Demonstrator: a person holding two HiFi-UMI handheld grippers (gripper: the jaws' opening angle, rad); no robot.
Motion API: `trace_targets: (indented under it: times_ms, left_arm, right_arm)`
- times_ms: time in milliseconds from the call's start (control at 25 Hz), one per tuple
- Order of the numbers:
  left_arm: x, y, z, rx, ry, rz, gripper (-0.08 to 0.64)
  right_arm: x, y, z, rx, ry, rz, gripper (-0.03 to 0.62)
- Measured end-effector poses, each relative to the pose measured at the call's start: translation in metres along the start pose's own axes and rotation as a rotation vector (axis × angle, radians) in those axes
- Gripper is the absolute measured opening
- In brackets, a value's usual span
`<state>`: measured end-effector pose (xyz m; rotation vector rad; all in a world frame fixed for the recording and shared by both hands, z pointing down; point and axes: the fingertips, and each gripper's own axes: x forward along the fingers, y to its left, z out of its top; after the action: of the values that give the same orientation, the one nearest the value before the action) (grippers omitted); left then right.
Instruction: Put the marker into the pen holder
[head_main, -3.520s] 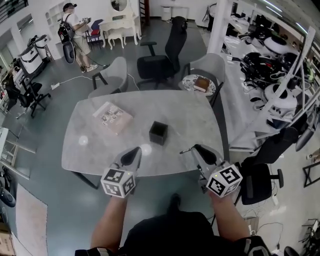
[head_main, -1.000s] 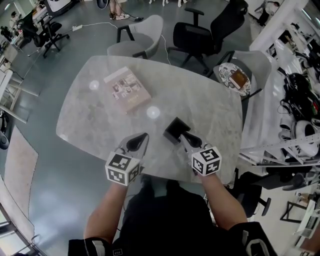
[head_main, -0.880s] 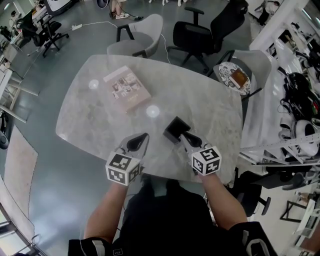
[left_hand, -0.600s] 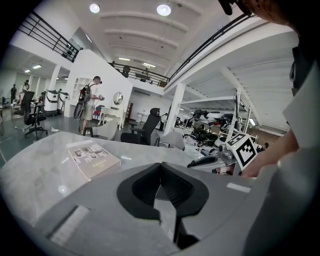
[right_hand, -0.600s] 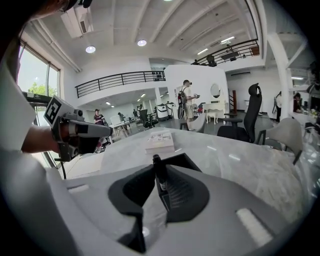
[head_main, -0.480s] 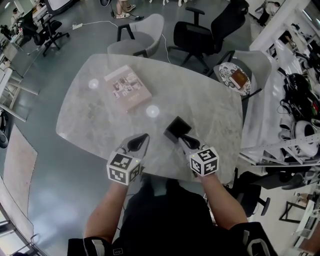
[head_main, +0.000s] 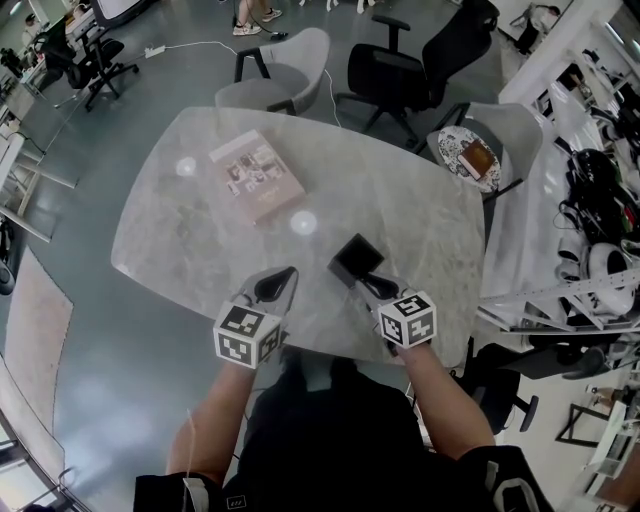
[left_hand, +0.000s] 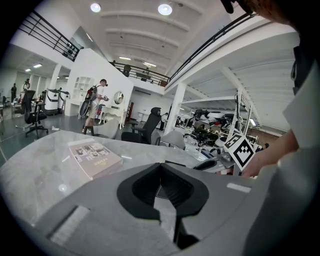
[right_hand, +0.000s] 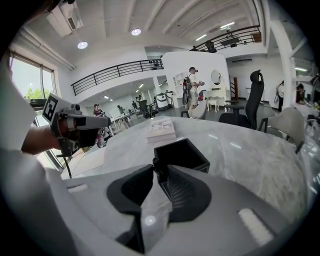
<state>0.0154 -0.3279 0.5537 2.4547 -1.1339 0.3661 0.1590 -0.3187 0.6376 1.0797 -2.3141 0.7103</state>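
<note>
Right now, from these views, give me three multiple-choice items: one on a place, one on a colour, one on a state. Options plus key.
1. The book lies:
A. beyond the pen holder, toward the head view's left
B. inside the pen holder
C. on the floor

2. The pen holder is:
A. white
B. black
C. red

3. The left gripper has its jaws:
A. clamped on the book
B. wide apart
C. together, nothing between

Key:
1 A, the head view shows the book flat on the table, up-left of the holder.
2 B, its walls show black in both views.
3 C, in the left gripper view the tips meet.
</note>
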Motion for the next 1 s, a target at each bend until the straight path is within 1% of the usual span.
trace_targets:
  times_ms: [520,800,1000]
  left_arm:
    - [-0.0015,0.0007,-0.0008,-0.002,0.010,0.001,0.011]
    - [-0.0005,0.0029,-0.0051,-0.004,0.013,0.004,0.011]
    - [-0.0008,0.0040,-0.0019,0.000,0.007,0.004,0.011]
  right_arm:
    - [-0.0005,0.0041,-0.0006,-0.017,0.019,0.008,0.101]
    - [0.0007,0.0040,-0.0026,-0.014,0.017,0.012,0.101]
    - [-0.0018,0.0005,0.0027,-0.011,0.003,0.000,0.101]
